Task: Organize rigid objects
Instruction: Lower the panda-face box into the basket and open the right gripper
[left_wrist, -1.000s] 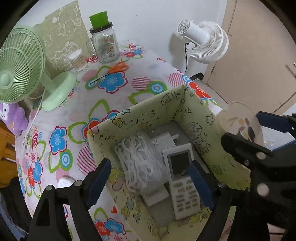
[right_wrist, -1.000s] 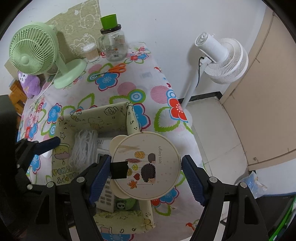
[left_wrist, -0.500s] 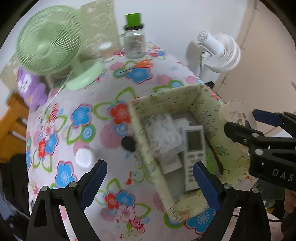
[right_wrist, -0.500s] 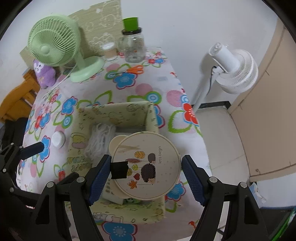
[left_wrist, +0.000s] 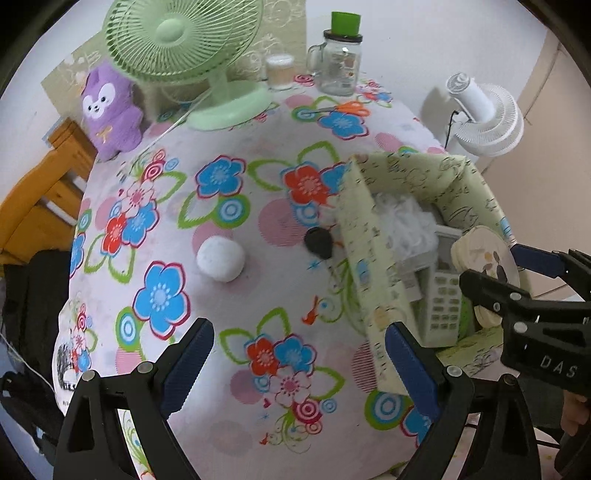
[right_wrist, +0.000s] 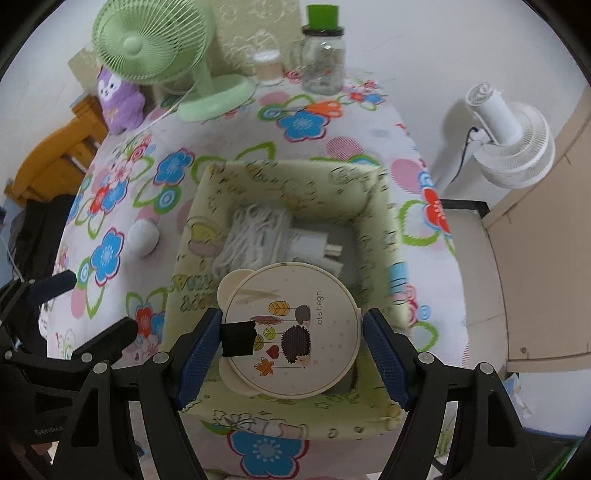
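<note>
The right hand-held gripper (right_wrist: 291, 350) was seen clamped on a round hedgehog-print case (right_wrist: 291, 330), held over the fabric box (right_wrist: 380, 236). The left hand-held gripper (left_wrist: 299, 363) stood spread and empty above the floral worktop (left_wrist: 258, 258). A white puck (left_wrist: 220, 259) and black disc (left_wrist: 318, 242) lay beyond; a green fan (left_wrist: 184, 40) stood farthest.

My two black grabbers with blue pads

My left gripper (left_wrist: 299, 365) has black plastic arms, blue bumpy pads (left_wrist: 188, 363) and small silver screws. My right gripper (right_wrist: 291, 354) looks just the same: black arms, blue pads (right_wrist: 197, 360), round silver screws. From the left camera I see white letters "DAS" on its black side. From the right camera I see grey letters "GenRo" on the left one's body.
</note>
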